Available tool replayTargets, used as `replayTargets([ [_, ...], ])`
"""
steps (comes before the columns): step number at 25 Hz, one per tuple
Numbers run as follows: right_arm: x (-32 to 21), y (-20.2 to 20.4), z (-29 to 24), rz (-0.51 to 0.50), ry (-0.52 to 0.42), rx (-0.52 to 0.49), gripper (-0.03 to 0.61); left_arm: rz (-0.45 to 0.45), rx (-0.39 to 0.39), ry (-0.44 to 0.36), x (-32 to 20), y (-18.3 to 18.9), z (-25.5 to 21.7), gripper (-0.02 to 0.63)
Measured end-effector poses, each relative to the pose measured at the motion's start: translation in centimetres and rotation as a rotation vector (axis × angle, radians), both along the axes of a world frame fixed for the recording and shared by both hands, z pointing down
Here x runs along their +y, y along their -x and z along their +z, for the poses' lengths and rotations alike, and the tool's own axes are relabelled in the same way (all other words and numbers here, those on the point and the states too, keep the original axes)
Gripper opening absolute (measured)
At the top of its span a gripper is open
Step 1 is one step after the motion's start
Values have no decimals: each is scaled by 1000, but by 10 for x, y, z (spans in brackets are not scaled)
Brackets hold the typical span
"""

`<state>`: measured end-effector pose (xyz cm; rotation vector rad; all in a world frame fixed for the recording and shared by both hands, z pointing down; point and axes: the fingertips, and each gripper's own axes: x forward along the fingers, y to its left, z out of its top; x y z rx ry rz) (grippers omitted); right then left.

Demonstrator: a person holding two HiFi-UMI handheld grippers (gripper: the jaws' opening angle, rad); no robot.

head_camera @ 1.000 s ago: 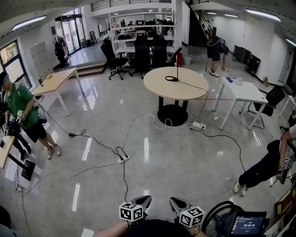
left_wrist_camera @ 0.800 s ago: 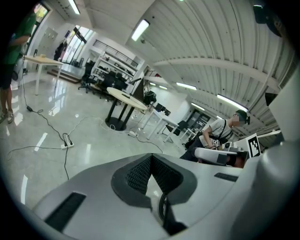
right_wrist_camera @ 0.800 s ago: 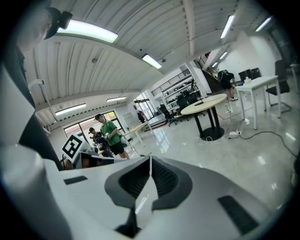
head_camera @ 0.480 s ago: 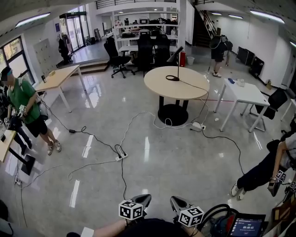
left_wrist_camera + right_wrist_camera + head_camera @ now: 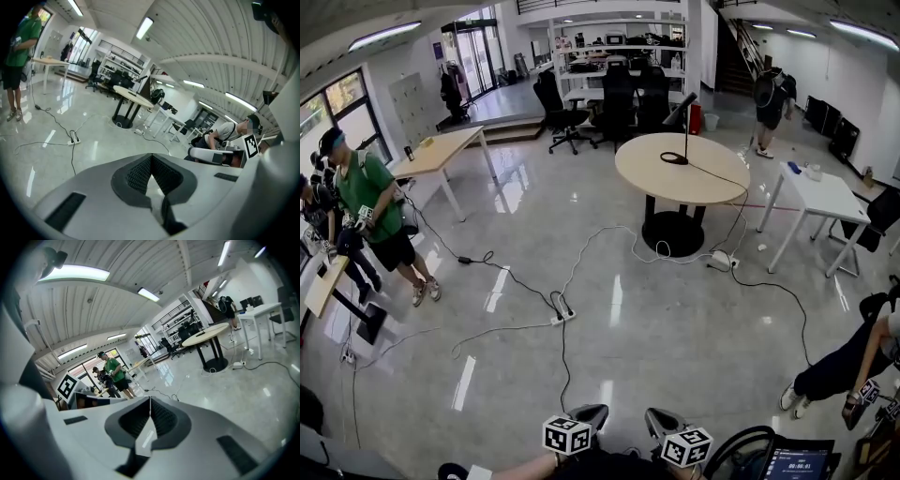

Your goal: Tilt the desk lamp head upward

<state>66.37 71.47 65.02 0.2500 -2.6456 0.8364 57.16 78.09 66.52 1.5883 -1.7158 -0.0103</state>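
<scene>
**A:** Down at the bottom edge, the left gripper (image 5: 151, 157) was pressed fully together with nothing between its pads. The right gripper (image 5: 150, 401) was the same, and both were held low by the body.

**B:** So nothing in hand. Ahead lay open floor, with a power strip (image 5: 562, 317) and loose cables (image 5: 511, 278) trailing across it.

**A:** Beyond that stood the round table (image 5: 649, 183). On its far side was the desk lamp (image 5: 686, 131), well apart from both grippers.

**B:** How did it look?

**A:** Black, with a thin upright stem on a flat round base. Its slim head slanted across the top, lower end to the left, and a cord ran over the tabletop.

**B:** My read: step over those cables and get close first. Then steady the base with one gripper and lift the head's low end gently with the other, so the light base doesn't slide.
</scene>
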Motion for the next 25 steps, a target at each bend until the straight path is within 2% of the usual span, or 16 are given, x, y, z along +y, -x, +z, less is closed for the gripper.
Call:
replayTargets([
  [5,-18,40,6,5,-11,21,5,-7,11,-16,-14,41,7,0],
  [17,-37,177,5,-32,-74,75,5,-62,48,-78,-35,180,9,0],
  [22,-31,225,3,-87,-104,95,5,-117,63,-85,-28,230,11,0],
  [25,-32,244,1,-112,-114,112,5,-135,81,-75,-25,247,17,0],
])
